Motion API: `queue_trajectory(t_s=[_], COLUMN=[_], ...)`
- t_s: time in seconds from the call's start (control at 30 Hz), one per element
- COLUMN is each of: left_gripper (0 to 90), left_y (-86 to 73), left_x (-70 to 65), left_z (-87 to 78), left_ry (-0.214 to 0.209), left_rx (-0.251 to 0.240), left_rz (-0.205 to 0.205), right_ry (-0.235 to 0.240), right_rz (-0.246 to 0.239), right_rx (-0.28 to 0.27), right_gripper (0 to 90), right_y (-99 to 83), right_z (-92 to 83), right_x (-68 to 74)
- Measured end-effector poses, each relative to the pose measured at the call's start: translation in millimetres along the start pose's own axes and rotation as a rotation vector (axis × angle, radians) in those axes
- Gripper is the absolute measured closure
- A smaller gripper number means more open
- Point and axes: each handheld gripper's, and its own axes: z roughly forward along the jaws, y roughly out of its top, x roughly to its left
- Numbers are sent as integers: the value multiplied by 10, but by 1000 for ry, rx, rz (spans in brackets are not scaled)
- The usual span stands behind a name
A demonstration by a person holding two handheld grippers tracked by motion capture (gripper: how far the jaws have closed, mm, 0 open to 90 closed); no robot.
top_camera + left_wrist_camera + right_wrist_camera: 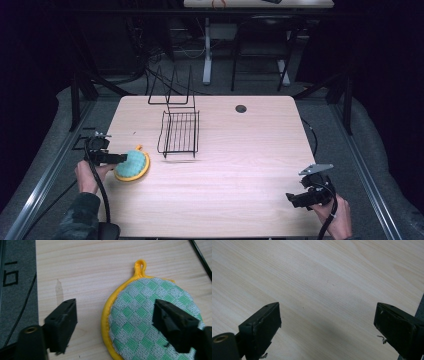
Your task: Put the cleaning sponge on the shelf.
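A round pot holder [132,164] with a green-and-white checked face, yellow rim and yellow loop lies flat near the table's left edge. My left gripper [122,159] reaches it from the left. In the left gripper view its jaws stand apart astride the pot holder's [145,315] left rim, one over bare wood, the other above the checked cloth; left gripper [113,306] is open and the pads do not press the cloth. My right gripper [292,199] sits near the front right corner. Right gripper [327,312] is open wide above bare wood, nothing between its jaws.
A black wire rack [180,131] stands at the table's back middle, just right of the pot holder. A dark round hole [241,108] marks the tabletop [240,165] near the far edge. Grey floor and metal rails border both sides.
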Motion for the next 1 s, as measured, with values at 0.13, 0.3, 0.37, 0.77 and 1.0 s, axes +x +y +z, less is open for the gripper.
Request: queue_trajectory(t_s=[0.13, 0.3, 0.37, 0.77, 1.0], left_gripper=[331, 439, 465, 679, 762], left_y=[5, -15, -18, -83, -92], left_x=[8, 20, 13, -26, -36], left_z=[70, 124, 127, 146, 144], left_ry=[-5, -54, -64, -78, -68], left_rx=[20, 14, 15, -8, -16], left_rz=[-7, -41, -39, -40, -21], right_ry=[-3, -7, -7, 3, 5], right_rz=[-4, -3, -4, 3, -4], right_rx=[-2, 2, -3, -9, -1], right_gripper=[70, 80, 81, 89, 98], right_y=[-1, 6, 1, -4, -9], right_z=[0, 3, 1, -17, -7], right_x=[6, 1, 5, 0, -8])
